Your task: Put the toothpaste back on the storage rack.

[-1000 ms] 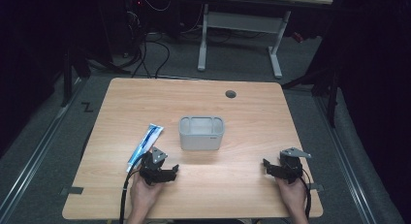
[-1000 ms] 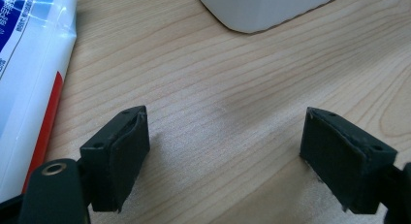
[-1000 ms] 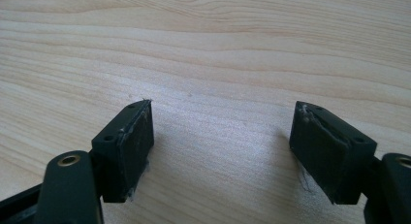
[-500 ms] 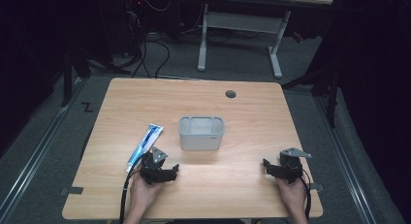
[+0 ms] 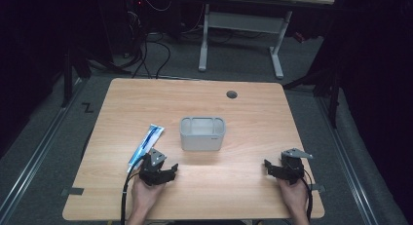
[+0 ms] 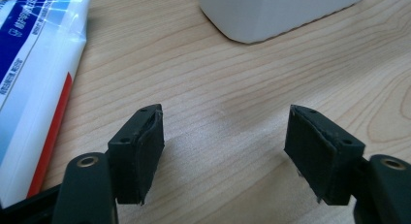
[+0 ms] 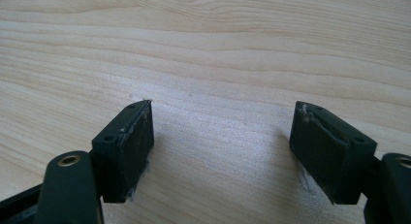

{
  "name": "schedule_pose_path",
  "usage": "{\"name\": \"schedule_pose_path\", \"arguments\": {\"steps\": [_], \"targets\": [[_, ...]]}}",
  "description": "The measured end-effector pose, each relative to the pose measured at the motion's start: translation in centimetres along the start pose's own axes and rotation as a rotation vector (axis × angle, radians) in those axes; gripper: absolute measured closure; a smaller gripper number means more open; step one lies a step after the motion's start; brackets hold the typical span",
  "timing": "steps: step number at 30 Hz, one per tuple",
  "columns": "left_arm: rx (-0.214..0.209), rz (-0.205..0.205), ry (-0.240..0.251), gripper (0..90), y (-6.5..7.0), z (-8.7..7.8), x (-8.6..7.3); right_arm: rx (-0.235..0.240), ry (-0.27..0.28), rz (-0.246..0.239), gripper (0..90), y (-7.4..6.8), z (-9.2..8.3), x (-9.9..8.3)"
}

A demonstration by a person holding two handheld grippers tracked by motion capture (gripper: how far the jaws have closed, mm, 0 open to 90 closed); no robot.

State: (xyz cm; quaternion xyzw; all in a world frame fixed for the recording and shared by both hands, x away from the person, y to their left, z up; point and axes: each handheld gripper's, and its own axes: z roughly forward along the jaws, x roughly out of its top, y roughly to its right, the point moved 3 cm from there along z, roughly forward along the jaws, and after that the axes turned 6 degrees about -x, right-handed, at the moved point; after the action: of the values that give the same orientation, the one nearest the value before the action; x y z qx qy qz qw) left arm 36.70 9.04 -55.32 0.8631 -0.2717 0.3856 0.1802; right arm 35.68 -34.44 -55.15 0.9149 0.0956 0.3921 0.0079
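The left gripper [image 5: 157,170] rests near the table's [image 5: 243,196] front edge. Its jaws have just been closing a little yet stand spread, with only bare wood between them. The right gripper [image 5: 285,169], well apart from the white bin [image 5: 202,133], is spread and empty too. To pick up the toothpaste tube [image 5: 146,142] well, I would swing the left gripper toward it and straddle its width before squeezing. The tube lies flat just left of the bin, just beside the left gripper's left jaw.
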Motion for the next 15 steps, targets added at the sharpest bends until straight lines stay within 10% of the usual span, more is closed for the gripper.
{"name": "schedule_pose_path", "arguments": {"steps": [15], "targets": [[-0.029, 0.006, 0.039, 40.2, 0.7, -2.2, -0.7, 0.001, 0.000, 0.000, 23.9, 0.0, 0.0, 0.0]]}}
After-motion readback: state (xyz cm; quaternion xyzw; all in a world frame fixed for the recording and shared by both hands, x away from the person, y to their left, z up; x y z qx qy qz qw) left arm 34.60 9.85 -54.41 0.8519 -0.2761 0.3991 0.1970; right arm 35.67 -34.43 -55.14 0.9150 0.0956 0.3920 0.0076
